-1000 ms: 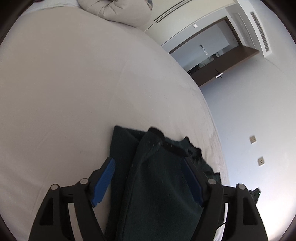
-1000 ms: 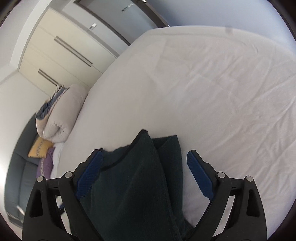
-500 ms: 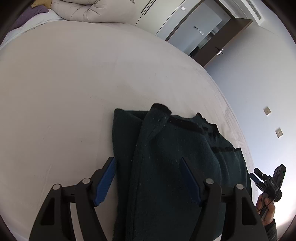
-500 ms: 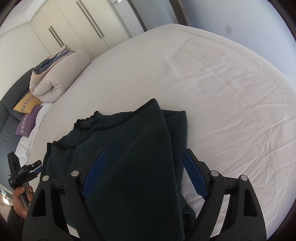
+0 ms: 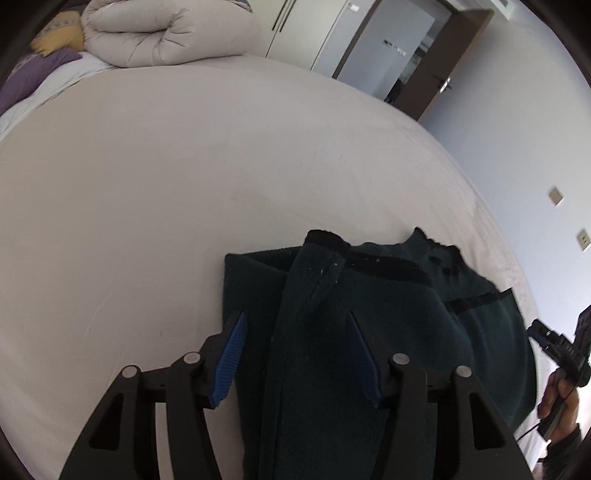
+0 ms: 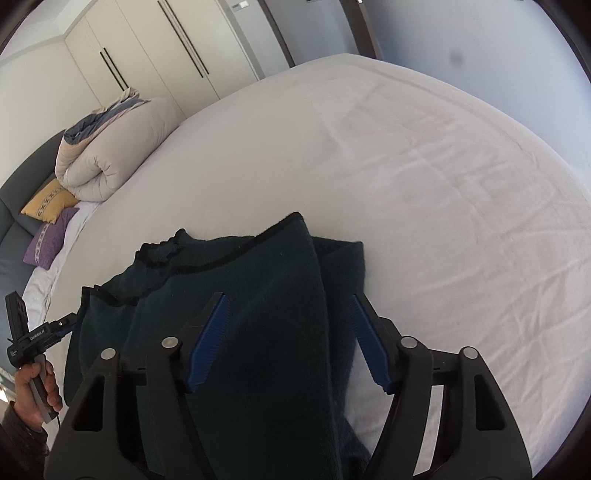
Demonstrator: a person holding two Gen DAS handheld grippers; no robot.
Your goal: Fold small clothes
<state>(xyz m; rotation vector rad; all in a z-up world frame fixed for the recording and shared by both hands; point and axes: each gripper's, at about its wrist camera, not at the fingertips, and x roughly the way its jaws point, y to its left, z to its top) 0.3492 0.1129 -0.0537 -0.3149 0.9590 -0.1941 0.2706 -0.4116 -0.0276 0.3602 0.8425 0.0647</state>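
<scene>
- While both sets of jaws are closing, the dark green garment lies on the white bed, near its close edge, with a raised fold of fleece between each pair of blue pads.
- Left gripper: jaws at middling width and narrowing; its left pad stands beside the cloth edge and the other pad sits against the fold. No firm pinch shows yet.
- Right gripper: jaws likewise half-wide and narrowing, astride the garment's right-hand fold; pads not yet pressing the cloth.
- Garment state: partly folded, side panels turned in over the middle, black-trimmed neckline toward the far side.
- Change against the earlier frames: both jaws stand visibly narrower than a second ago; both views have rolled, so the bed horizon sits flatter.
- Change in coverage: more of the garment shows now, and each view catches the opposite hand at its border, absent a second ago.
- Garment itself: same place on the bed; no fresh fold laid.
- Reading for the task: a two-handed grasp of the near folds appears in progress, probably ahead of the next fold toward the neckline.
- Background: rolled duvet and cushions at the far end, well apart.
</scene>
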